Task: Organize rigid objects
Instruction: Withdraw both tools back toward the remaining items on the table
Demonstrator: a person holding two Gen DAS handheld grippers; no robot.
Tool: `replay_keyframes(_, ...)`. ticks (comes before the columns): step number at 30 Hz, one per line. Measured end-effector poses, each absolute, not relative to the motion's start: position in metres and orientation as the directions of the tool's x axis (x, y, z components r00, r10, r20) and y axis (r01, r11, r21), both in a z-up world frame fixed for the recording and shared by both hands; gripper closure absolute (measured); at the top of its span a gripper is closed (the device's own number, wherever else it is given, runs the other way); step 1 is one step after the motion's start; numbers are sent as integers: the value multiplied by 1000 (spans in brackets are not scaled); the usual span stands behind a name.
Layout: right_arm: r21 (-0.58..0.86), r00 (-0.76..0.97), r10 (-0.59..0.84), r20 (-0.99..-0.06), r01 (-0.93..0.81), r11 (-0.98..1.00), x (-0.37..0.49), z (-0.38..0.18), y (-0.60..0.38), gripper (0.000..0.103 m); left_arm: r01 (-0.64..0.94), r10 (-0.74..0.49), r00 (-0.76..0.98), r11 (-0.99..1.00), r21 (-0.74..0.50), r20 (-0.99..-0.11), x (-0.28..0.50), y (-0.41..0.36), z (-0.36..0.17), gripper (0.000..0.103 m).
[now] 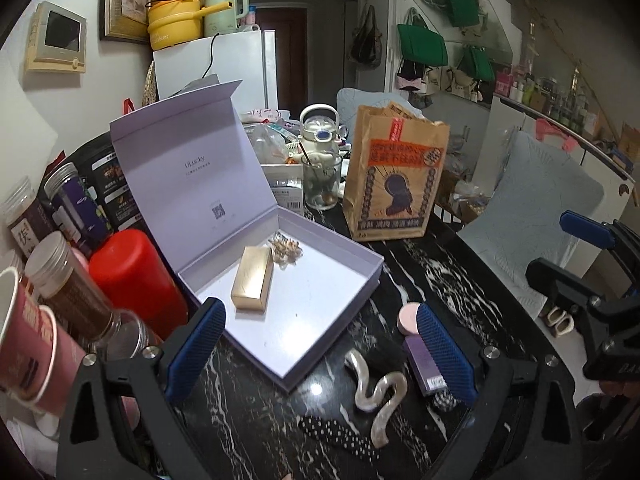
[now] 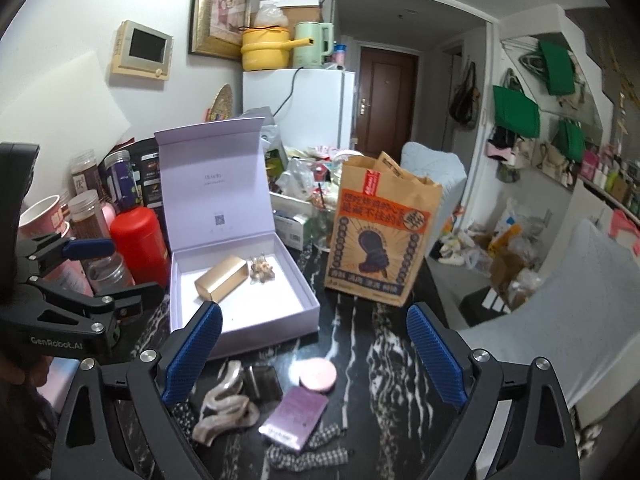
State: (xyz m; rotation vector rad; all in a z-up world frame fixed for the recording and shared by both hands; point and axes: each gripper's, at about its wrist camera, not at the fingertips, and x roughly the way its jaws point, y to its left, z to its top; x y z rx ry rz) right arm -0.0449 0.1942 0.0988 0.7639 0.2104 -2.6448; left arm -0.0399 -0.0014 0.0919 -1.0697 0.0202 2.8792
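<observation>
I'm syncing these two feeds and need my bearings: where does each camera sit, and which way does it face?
Left wrist: on the left hand-held gripper, angled down at the open lavender box; its blue fingers show, the right hand-held gripper at the edge.
Right wrist: on the right hand-held gripper, facing the paper bag; the left hand-held gripper shows.
Shared: box, gold case, bag, pink compact.

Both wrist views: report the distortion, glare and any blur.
Left wrist view: strong fisheye bending with dark corners, a pale sheen on the open box's floor, and the near paper cups soft. Right wrist view: the same bending, the doorway top curved, and the wavy hair clip blurred.
</observation>
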Motion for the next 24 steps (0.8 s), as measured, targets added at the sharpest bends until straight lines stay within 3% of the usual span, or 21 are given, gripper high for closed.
replay_keyframes(2,-19,-778,-315,-543,387,-922,-39,95,199,4,-78,68,-751,-997,-15,-657,-33,-1,89,5)
replay_keyframes(24,47,-741,-308,-596,351,-935,-3,36,212,3,-138,116,-681,-990,-29,-723,0,4,29,5)
